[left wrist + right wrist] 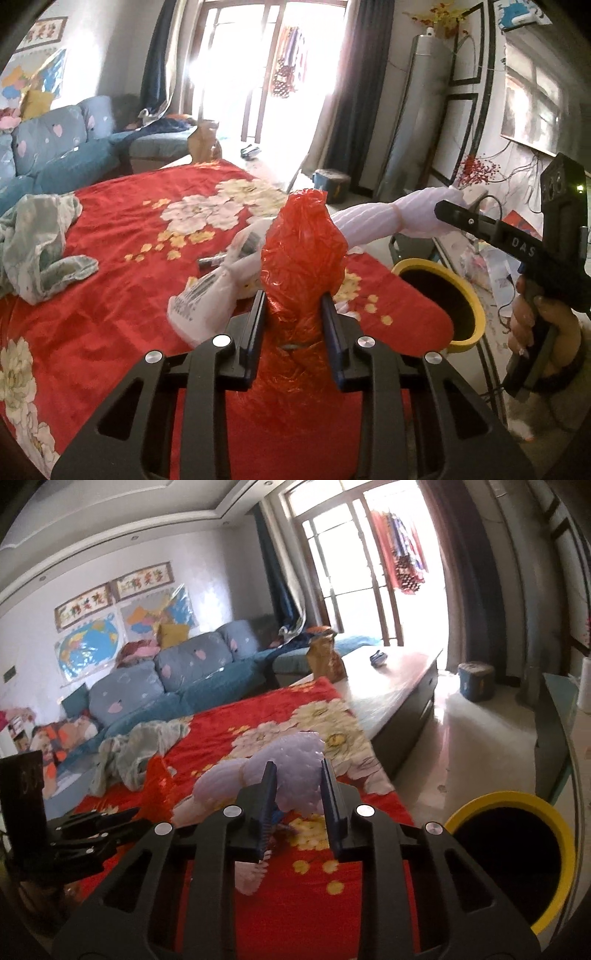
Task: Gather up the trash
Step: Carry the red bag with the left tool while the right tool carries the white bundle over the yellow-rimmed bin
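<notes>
left claw (293, 295) is clenched on a crumpled red plastic bag (301, 243), the blue pads pinching its lower folds while the top stands up loose above them. right claw (298, 775) is clamped on a pale lilac ribbed bag (291, 771); from the left wrist view that same lilac piece (388, 218) stretches sideways from the right claw toward the red bag. both catches hang just above the surface with its red flowered cloth (122, 236).

the step in hand looks like carrying both pieces to the yellow-rimmed bin (517, 864), which sits just off the surface's right edge, low and near. best to keep both grips firm, take the right one over the opening first since it is nearer, and let go only when the plastic hangs inside the rim; thin film drifts, so a low release suits it.

the bin's inside is dark and i cannot tell what lies in it.

left behind on the cloth: a white printed wrapper (201, 302) beside the red bag, likely the next pick, and a rumpled pale green cloth (40, 240) well apart to the left.
</notes>
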A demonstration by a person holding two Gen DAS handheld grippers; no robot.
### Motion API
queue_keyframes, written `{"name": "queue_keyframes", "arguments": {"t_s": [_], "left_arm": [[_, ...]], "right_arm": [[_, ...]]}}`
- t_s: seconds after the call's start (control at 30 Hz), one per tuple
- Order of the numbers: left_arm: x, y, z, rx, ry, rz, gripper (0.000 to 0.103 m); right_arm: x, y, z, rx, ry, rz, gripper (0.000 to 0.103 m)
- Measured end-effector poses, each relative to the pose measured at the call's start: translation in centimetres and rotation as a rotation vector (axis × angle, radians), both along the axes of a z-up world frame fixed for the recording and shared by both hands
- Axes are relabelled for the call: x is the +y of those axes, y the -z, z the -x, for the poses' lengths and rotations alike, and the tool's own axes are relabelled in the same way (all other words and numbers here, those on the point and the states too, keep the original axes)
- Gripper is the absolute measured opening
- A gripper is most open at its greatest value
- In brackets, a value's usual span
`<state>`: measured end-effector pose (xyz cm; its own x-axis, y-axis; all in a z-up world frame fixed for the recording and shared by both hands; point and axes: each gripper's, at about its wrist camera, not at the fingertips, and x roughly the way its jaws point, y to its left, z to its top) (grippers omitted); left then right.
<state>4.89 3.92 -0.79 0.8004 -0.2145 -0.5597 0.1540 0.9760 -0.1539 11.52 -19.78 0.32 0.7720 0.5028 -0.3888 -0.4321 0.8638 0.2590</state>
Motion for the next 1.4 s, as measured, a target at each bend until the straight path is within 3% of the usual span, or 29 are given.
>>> {"name": "queue_keyframes", "arguments": {"t_s": [0.57, 1.4], "left_arm": [[-5.9, -1.2, -2.5, -0.029, 0.121, -0.010, 0.028], [-14.4, 0.5, -6.1, 0.015, 0.271, 0.009, 0.028]], "right_arm": [[-6.9, -0.8, -0.1, -0.014, 0.210, -0.010, 0.018], [-14.0, 2.1, -1.4, 0.067, 0.430, -0.026, 0.018]]}}
